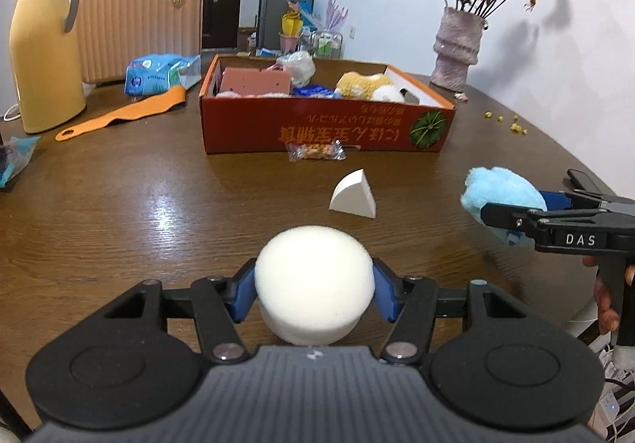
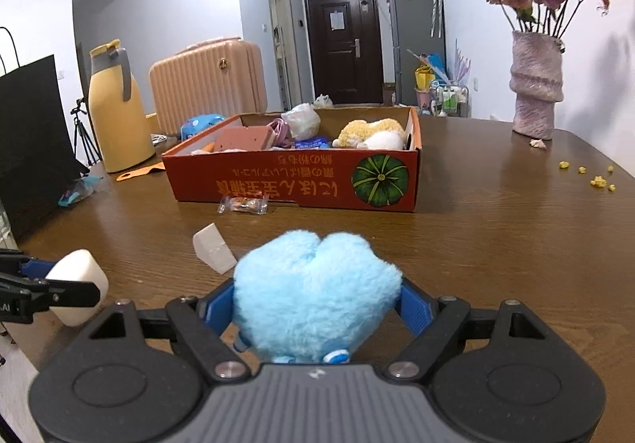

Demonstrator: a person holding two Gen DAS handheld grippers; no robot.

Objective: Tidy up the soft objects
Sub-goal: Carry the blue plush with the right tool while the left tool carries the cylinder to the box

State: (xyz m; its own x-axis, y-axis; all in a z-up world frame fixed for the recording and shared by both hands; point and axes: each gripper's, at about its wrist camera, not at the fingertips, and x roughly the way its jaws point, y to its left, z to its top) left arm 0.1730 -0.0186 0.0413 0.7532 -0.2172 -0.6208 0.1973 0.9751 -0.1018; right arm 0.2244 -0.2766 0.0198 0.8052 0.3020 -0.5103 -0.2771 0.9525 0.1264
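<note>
1. Gripping a round white sponge (image 1: 313, 280), the left gripper (image 1: 313, 284) holds it above the wooden table (image 1: 119, 205).
2. Right gripper (image 2: 317, 304) clamps a blue plush toy (image 2: 313, 288) — red cardboard box (image 2: 293, 181) well ahead.

The left gripper (image 1: 313, 284) is clamped on a round white sponge puff (image 1: 313, 280); the right gripper (image 2: 317, 304) squeezes a fluffy light-blue plush toy (image 2: 317, 296) between its blue pads.
</note>
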